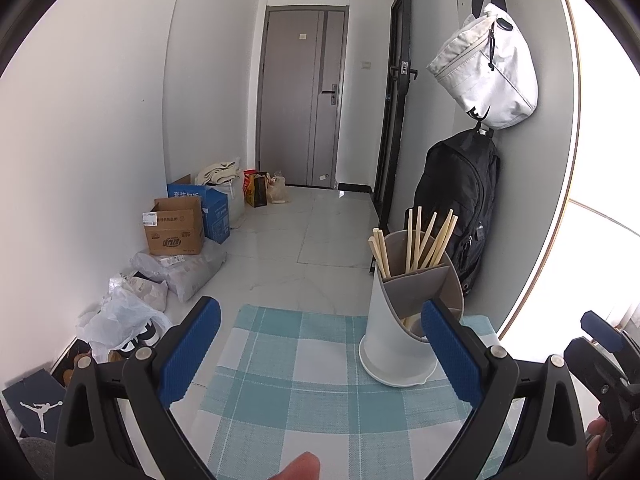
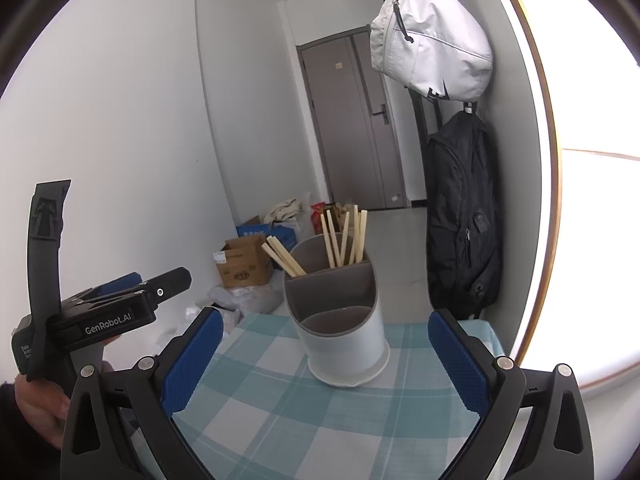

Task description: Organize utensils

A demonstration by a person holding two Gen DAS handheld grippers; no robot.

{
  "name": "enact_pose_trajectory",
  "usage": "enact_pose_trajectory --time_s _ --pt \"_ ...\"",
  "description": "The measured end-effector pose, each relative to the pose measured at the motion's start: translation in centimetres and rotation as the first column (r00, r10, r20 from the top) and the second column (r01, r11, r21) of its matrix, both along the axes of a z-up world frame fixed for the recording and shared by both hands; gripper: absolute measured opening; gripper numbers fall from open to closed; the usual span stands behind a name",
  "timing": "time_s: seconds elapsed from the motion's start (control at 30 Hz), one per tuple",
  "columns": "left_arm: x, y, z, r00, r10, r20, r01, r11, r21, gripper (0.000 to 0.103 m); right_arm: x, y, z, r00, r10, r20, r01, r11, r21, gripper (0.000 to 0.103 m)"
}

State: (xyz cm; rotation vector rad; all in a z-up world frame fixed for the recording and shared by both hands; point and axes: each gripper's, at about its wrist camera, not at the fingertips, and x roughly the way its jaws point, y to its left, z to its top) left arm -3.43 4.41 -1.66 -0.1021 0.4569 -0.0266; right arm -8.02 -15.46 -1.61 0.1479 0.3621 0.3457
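Nearest the lens in both wrist views are blue-padded fingers spread wide with nothing between them: the left tool [image 1: 320, 344] and the right tool [image 2: 326, 354] each stand fully open and empty above the desk [image 2: 256, 408], which is covered in a teal-and-white check cloth.

Largest of the task's things is the utensil holder [image 2: 344, 340], a pale round caddy with a grey divided insert, standing upright on the cloth toward the desk's far edge. From the right tool it sits at about twelve o'clock, nearly centred between the fingers. From the left tool it lies off at about one to two o'clock, just behind the right-hand finger. By that reading, the right hand looks the better lined up, though neither touches the holder.

Inside, the back compartment holds a bunch of chopsticks [image 2: 346, 238] standing near upright, long axes vertical and fanned slightly. A smaller bunch of chopsticks [image 2: 282, 258] sits in the left compartment, leaning out toward ten o'clock over the rim. The front compartment, nearest the tools, appears empty.

No loose utensil shows on the cloth, so sorting seems largely done. Any next grasp would need to come down from above along the sticks' upright axes.
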Motion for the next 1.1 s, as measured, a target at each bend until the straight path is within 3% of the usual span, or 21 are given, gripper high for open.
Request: enact_pose_trajectory --time_s 1.1 --pt "0.05 -0.05 -0.58 1.0 0.001 -0.019 -0.001 1.0 -0.001 0.098 -0.14 0.11 -0.13 1.0 -0.007 -0.005 0.007 1.0 -0.009 0.103"
